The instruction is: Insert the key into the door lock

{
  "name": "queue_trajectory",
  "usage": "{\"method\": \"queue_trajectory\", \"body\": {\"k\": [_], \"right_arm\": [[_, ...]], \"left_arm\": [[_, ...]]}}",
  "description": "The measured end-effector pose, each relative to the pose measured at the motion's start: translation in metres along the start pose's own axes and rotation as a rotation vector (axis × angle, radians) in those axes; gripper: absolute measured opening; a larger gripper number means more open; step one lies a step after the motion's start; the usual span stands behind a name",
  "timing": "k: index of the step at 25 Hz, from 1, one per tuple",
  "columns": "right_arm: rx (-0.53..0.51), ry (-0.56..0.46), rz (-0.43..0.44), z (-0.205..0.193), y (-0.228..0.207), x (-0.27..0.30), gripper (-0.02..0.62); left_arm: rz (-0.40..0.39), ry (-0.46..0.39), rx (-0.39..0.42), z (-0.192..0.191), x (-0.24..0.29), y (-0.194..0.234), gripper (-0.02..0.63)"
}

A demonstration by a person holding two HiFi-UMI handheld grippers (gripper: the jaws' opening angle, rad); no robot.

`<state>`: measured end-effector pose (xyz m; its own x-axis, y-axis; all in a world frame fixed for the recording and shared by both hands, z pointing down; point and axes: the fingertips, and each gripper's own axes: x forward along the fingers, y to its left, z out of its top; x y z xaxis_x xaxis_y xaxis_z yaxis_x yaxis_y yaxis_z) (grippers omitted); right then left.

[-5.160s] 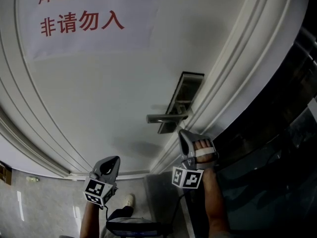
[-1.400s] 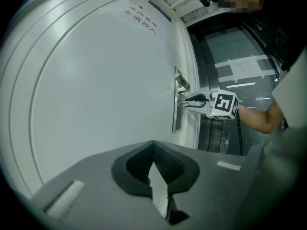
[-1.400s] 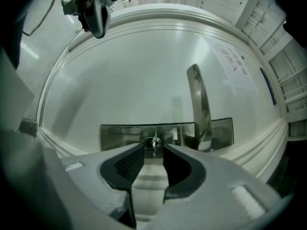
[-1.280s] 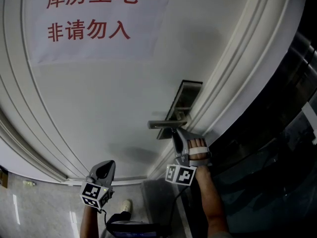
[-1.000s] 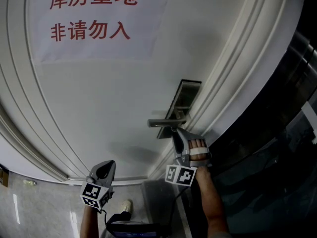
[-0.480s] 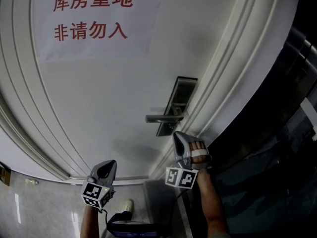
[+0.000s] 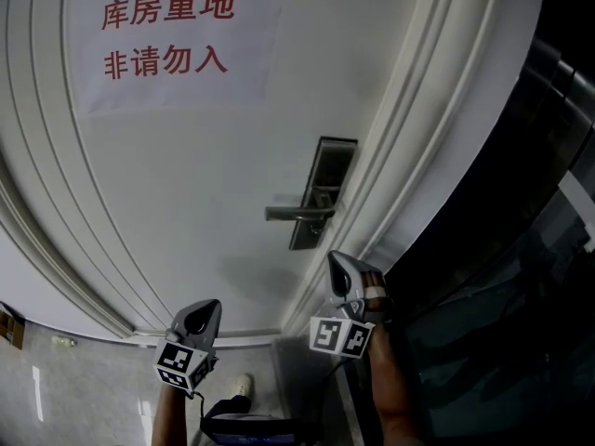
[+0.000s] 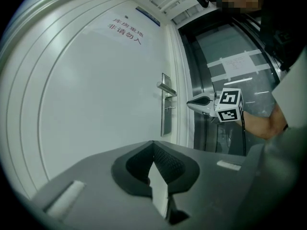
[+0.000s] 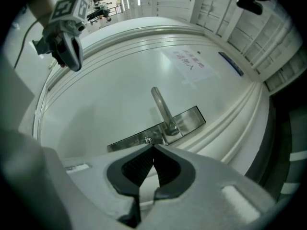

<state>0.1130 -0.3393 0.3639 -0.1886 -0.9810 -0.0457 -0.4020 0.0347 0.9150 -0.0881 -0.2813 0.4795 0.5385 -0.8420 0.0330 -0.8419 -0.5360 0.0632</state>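
Door lock [image 7: 327, 170] near right gripper [image 7: 335, 258] — jaws just closed, empty — left gripper [image 7: 210, 308] likewise pinched

White door [image 7: 186, 203], upright, with raised curved mouldings running along its edges. High on it, flat against the panel, a pale paper sheet [image 7: 177, 45] printed with two rows of red characters. Lower down, near the moulded edge, a tall metal lock plate [image 7: 333, 161] fixed flush, with a lever handle [image 7: 288, 213] sticking out sideways from its middle. Under the door, pale glossy floor [image 7: 84, 398]; on it a light shoe [image 7: 244, 379], near the door's bottom corner.
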Motion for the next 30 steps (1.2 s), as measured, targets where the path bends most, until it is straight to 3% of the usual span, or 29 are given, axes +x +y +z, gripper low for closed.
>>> {"method": "queue_trajectory", "body": {"k": [5, 13, 19, 30], "right_arm": [[0.217, 0.013, 0.001, -0.010, 0.000, -0.016, 0.002], [0.410, 0.006, 0.046, -0.025, 0.025, -0.037, 0.002], [0.704, -0.004, 0.062, -0.031, 0.031, -0.064, 0.002], [0.927, -0.011, 0.099, -0.034, 0.057, -0.116, 0.002]], "left_arm": [[0.000, 0.000, 0.011, 0.002, -0.009, -0.012, 0.002], [0.006, -0.002, 0.024, 0.002, -0.024, -0.027, 0.002], [0.013, -0.007, 0.029, -0.001, -0.038, -0.039, 0.002], [0.022, -0.032, 0.041, -0.004, -0.065, -0.067, 0.002]]}}
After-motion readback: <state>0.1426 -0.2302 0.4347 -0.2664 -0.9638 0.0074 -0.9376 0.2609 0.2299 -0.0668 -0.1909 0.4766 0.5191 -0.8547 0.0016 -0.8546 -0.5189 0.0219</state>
